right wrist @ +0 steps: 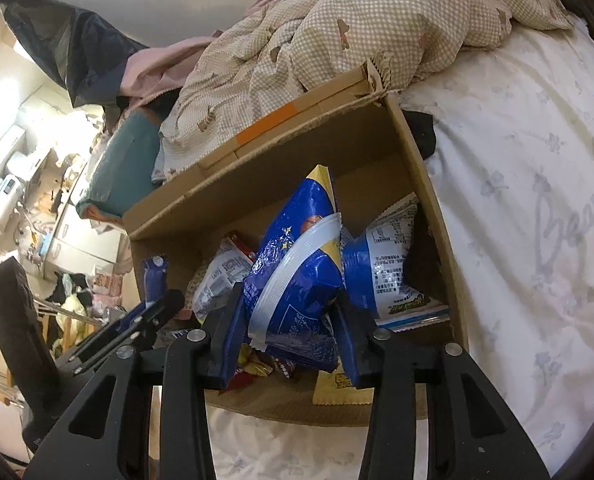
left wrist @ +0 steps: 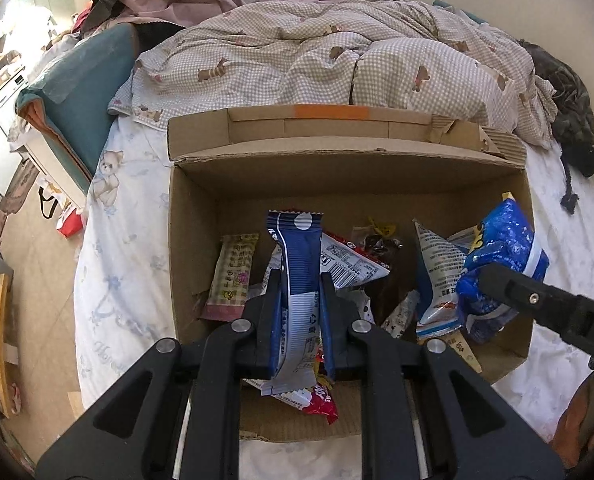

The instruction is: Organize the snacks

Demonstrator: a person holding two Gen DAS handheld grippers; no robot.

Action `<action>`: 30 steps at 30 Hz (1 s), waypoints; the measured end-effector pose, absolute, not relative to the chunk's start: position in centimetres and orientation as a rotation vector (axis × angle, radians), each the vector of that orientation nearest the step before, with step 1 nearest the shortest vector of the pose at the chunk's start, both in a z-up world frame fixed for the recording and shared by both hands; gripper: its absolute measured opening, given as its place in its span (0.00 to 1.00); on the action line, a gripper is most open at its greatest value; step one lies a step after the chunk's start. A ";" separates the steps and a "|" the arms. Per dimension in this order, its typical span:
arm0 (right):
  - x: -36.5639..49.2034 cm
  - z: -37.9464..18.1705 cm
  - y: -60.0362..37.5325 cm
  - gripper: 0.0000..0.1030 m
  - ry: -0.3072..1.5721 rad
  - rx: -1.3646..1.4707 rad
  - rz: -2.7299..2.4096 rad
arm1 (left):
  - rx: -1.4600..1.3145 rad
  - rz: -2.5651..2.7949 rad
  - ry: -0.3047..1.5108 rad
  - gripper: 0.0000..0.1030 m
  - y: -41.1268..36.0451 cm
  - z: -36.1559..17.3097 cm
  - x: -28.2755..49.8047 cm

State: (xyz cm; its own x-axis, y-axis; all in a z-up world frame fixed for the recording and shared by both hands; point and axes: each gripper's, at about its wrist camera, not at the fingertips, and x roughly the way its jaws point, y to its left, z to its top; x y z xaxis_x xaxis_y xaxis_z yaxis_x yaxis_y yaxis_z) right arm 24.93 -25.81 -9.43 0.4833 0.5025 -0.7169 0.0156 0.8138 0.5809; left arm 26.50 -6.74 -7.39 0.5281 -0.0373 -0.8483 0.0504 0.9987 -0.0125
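Both fingers (left wrist: 273,320) of the left gripper (left wrist: 300,280) are clamped flat against a slim blue-and-white snack bar wrapper (left wrist: 297,256), which stands with its long axis running up and away from the jaws, its crimped top end pointing toward the far wall of the cardboard box (left wrist: 193,240). That packet hangs over the middle of the box, above the snacks already lying inside. Over by the right wall, the right gripper (right wrist: 291,300) has a puffy blue snack bag (right wrist: 297,264) between its fingers (right wrist: 233,320); the bag stands on end, its yellow-tipped corner pointing up toward the far wall, but whether the pads press it or only flank it I cannot tell.

Beneath and around them the box floor is crowded: a checked beige bar packet (left wrist: 233,276) lies lengthwise near the left wall, a white packet with a barcode (left wrist: 349,264) sits behind the slim bar, a blue-and-white bag with printed text (left wrist: 437,272) leans just beside the puffy one, and a red wrapper (left wrist: 317,402) pokes out at the near edge. The box rests on a pale printed bedsheet (left wrist: 117,280), its far flap folded back against a rumpled checked duvet (left wrist: 297,60).
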 end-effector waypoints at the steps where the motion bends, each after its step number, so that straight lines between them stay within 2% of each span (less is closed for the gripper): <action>1: 25.0 -9.4 -25.8 0.44 1.033 0.569 0.317 | 0.015 -0.051 1.017 0.14 -6.7 -7.4 26.5; 3: 24.9 -9.4 -25.8 0.47 1.034 0.571 0.313 | 0.005 -0.049 1.021 0.23 -6.5 -7.3 26.5; 5: 24.8 -9.4 -25.9 0.50 1.038 0.582 0.312 | -0.008 -0.035 1.014 0.61 -6.2 -6.9 26.3; 7: 24.8 -9.2 -26.0 0.51 1.034 0.570 0.305 | -0.012 -0.019 0.987 0.76 -5.9 -6.3 26.0; 9: 24.7 -8.7 -26.1 0.52 1.022 0.548 0.286 | 0.027 -0.018 0.979 0.77 -6.1 -5.8 25.7; 11: 24.4 -8.1 -26.4 0.63 1.005 0.544 0.281 | 0.041 -0.037 0.979 0.77 -6.2 -5.4 25.4; 12: 24.2 -7.8 -26.5 0.75 0.994 0.542 0.273 | 0.043 -0.041 0.972 0.77 -6.0 -5.1 25.1; 13: 23.9 -7.6 -26.7 0.83 0.981 0.540 0.263 | 0.044 -0.039 0.962 0.77 -5.8 -4.7 24.8; 20: 20.8 -5.6 -27.6 0.85 0.931 0.561 0.246 | 0.048 -0.024 0.914 0.77 -4.2 -2.4 21.7; 22: 19.6 -4.6 -27.2 0.90 0.905 0.527 0.247 | 0.040 -0.023 0.906 0.78 -3.5 -1.9 20.5; 24: 18.0 -3.5 -26.7 0.90 0.871 0.464 0.253 | 0.018 -0.035 0.898 0.86 -2.7 -1.4 19.0; 26: 16.2 -2.4 -26.0 0.90 0.832 0.411 0.257 | -0.013 -0.063 0.876 1.00 -2.0 -1.0 17.3; 30: 12.9 -1.3 -24.8 0.94 0.788 0.332 0.267 | -0.022 -0.082 0.845 1.00 -1.0 -0.4 14.0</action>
